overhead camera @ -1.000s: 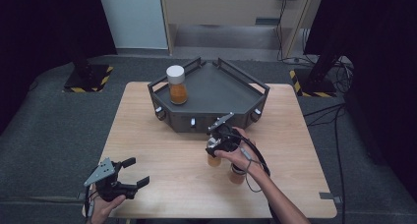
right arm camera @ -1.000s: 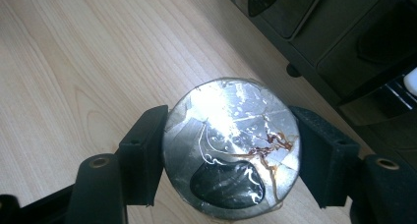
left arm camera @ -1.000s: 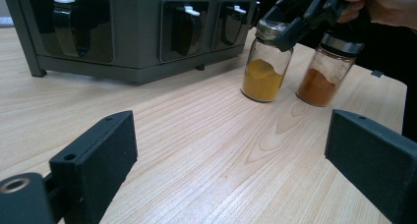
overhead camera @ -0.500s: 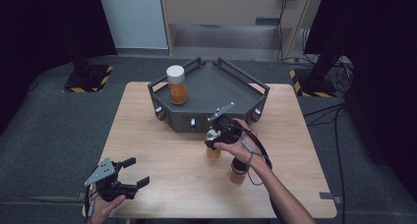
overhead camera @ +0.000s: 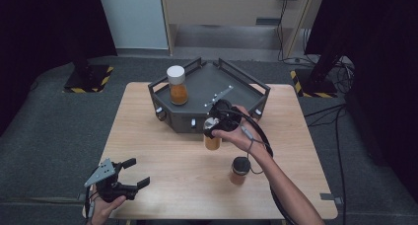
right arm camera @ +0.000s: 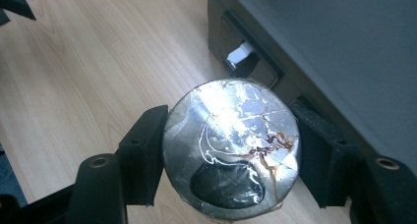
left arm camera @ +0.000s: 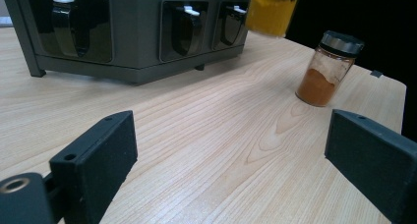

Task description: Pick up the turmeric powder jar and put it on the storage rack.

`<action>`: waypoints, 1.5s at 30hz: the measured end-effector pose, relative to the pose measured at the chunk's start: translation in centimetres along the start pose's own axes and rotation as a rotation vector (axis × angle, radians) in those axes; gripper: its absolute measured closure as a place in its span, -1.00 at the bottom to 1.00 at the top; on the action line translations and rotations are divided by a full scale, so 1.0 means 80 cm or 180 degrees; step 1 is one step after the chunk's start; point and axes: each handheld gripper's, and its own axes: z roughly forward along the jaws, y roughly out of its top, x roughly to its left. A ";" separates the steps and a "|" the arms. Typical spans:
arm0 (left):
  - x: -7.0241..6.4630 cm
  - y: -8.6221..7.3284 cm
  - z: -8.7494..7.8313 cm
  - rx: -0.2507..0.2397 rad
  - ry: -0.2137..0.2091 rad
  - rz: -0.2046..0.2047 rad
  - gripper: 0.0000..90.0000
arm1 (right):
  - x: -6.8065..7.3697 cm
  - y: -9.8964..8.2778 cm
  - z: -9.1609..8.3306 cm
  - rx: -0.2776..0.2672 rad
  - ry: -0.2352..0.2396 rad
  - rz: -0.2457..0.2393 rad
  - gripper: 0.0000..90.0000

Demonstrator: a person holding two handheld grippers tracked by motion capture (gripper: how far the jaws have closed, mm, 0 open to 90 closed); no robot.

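My right gripper [overhead camera: 213, 130] is shut on a small jar of yellow-orange powder [overhead camera: 212, 142], held off the table just in front of the dark grey tray [overhead camera: 217, 82]. In the right gripper view both black jaws clamp the jar's torn foil-sealed top [right arm camera: 231, 148] from either side, the gripper [right arm camera: 228, 157] pointing down. A black-lidded jar of orange powder [overhead camera: 240, 169] stands on the table nearer the person. On the tray's left side stands a white-lidded jar [overhead camera: 177, 85]. My left gripper [overhead camera: 136, 173] rests open at the table's near left corner, nothing between its jaws.
The left gripper view looks across bare wood from the left gripper [left arm camera: 231, 150] to the tray's front wall [left arm camera: 133, 32], the black-lidded jar [left arm camera: 329, 69] and the lifted jar [left arm camera: 271, 10]. The wooden table [overhead camera: 162, 151] ends close behind the black-lidded jar. Dark floor surrounds it.
My right gripper has lifted the jar off the table and carried it closer to the tray's front. The left gripper has stayed put.
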 end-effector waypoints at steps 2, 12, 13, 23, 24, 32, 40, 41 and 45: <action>0.000 0.000 0.000 -0.0002 0.0000 0.0004 -0.90 | -0.002 0.006 -0.006 -0.0022 -0.0008 0.0009 -0.23; 0.000 0.000 0.000 0.0002 -0.0004 0.0004 -0.90 | -0.013 0.034 -0.032 -0.0100 -0.0008 0.0072 -0.23; 0.000 0.000 0.000 0.0003 -0.0003 0.0003 -0.90 | -0.015 0.036 -0.033 -0.0095 -0.0008 0.0085 -0.23; 0.000 0.000 0.000 0.0007 -0.0001 0.0003 -0.90 | -0.029 0.064 -0.038 -0.0094 -0.0065 0.0173 -0.23; 0.000 0.000 0.000 0.0006 -0.0001 0.0001 -0.90 | -0.031 0.067 -0.038 -0.0094 -0.0068 0.0192 -0.23; 0.001 0.000 0.000 0.0003 -0.0001 -0.0002 -0.90 | -0.048 0.093 -0.036 -0.0092 -0.0131 0.0286 -0.23; 0.001 0.000 0.000 -0.0002 -0.0008 -0.0005 -0.90 | -0.061 0.113 -0.028 -0.0084 -0.0259 0.0390 -0.23; 0.001 -0.001 0.000 -0.0004 -0.0008 -0.0007 -0.90 | -0.063 0.115 -0.027 -0.0087 -0.0256 0.0418 -0.23; 0.002 -0.001 0.000 -0.0001 -0.0011 -0.0004 -0.90 | -0.070 0.123 -0.022 -0.0097 -0.0299 0.0473 -0.23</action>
